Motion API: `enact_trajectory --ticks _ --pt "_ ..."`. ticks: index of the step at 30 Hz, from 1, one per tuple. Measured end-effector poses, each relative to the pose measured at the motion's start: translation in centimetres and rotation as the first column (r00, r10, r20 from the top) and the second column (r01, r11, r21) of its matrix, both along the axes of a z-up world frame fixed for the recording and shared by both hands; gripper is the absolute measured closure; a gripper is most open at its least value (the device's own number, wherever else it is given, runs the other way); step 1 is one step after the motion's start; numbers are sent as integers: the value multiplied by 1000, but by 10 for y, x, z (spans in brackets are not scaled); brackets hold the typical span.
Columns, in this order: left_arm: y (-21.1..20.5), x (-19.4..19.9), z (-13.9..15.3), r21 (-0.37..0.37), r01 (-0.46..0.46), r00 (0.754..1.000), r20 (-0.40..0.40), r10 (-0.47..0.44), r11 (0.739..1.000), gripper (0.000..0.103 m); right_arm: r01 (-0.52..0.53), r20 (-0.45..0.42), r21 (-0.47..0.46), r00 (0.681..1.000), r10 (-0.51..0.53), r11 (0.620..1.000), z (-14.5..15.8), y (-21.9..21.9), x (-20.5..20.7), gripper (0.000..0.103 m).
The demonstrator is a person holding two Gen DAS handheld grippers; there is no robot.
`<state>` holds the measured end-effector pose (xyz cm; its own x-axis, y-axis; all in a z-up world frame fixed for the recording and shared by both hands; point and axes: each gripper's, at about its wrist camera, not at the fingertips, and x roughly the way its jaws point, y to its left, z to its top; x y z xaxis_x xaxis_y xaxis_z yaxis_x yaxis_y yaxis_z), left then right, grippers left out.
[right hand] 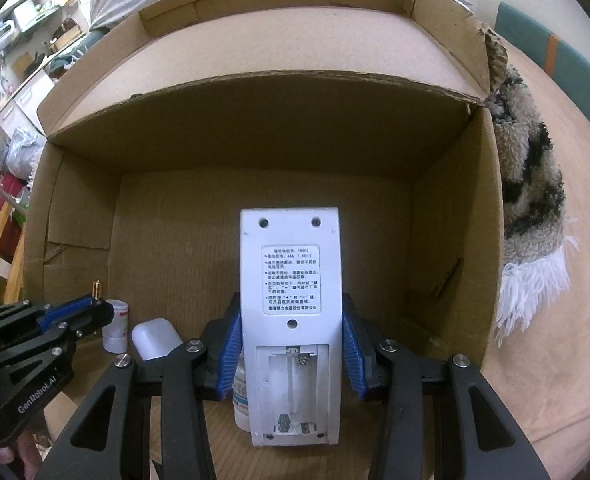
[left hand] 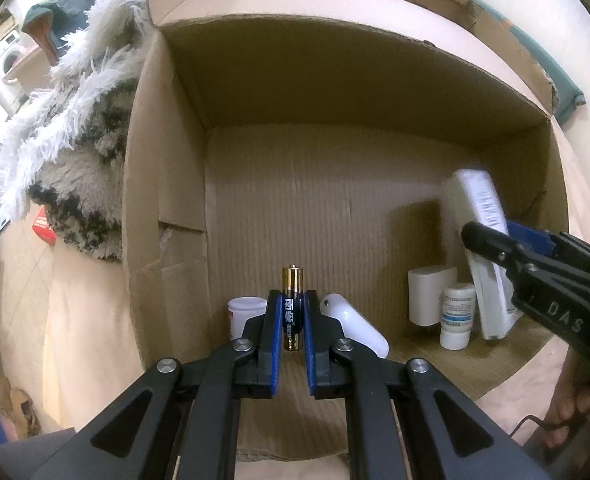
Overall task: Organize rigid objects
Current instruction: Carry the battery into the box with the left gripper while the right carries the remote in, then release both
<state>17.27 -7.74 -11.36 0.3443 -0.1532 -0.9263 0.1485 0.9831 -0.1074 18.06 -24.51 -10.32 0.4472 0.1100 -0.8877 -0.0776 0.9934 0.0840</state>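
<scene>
- So the battery [left hand: 293,307] is a gold and dark blue one, pinched upright between the blue pads of the left gripper [left hand: 293,312], gold tip poking out above the fingertips. It's inside the cardboard box [left hand: 167,184], near the front left part.
- The remote [right hand: 291,320] is a white one, back side facing the right wrist camera, printed label in the middle, battery compartment open and empty with the springs showing. The right gripper [right hand: 291,332] has its blue pads clamped on both long edges of it, so that one's partway apart but definitely gripping. The remote stands roughly upright in the right half of the box.
- From the left wrist view you see the right gripper coming in from the right edge with the remote tilted in it.
- Just behind the left gripper's fingers: a small white jar [left hand: 243,312] on the left and a white rounded case [left hand: 355,326] on the right, both on the box floor.
- Over by the remote there's a white block-shaped thing [left hand: 431,294] and a small white bottle [left hand: 458,316] with a blue-striped label, standing right beside each other.
- The box lies on its side, opening facing the cameras, flaps folded out.
- A shaggy white and dark rug [left hand: 91,128] sits against the outside of the box wall.
- Everything rests on a beige surface [right hand: 551,360].
</scene>
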Motion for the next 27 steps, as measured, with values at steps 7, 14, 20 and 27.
enact_trajectory --ticks 7,14,20,27 --pt "-7 -2 -1 32 12 1000 14 -13 999 92 -3 24 71 1000 1 997 9 -7 -2 45" --pt "-21 -6 4 40 58 998 30 -59 998 68 -29 57 124 998 22 992 23 2 -3 21" --pt "-29 -10 18 92 55 992 112 -66 994 35 -24 93 160 996 9 987 31 -2 -6 2" --pt "-27 -9 19 105 27 992 117 -39 994 35 13 84 176 996 -28 984 29 -15 -7 2"
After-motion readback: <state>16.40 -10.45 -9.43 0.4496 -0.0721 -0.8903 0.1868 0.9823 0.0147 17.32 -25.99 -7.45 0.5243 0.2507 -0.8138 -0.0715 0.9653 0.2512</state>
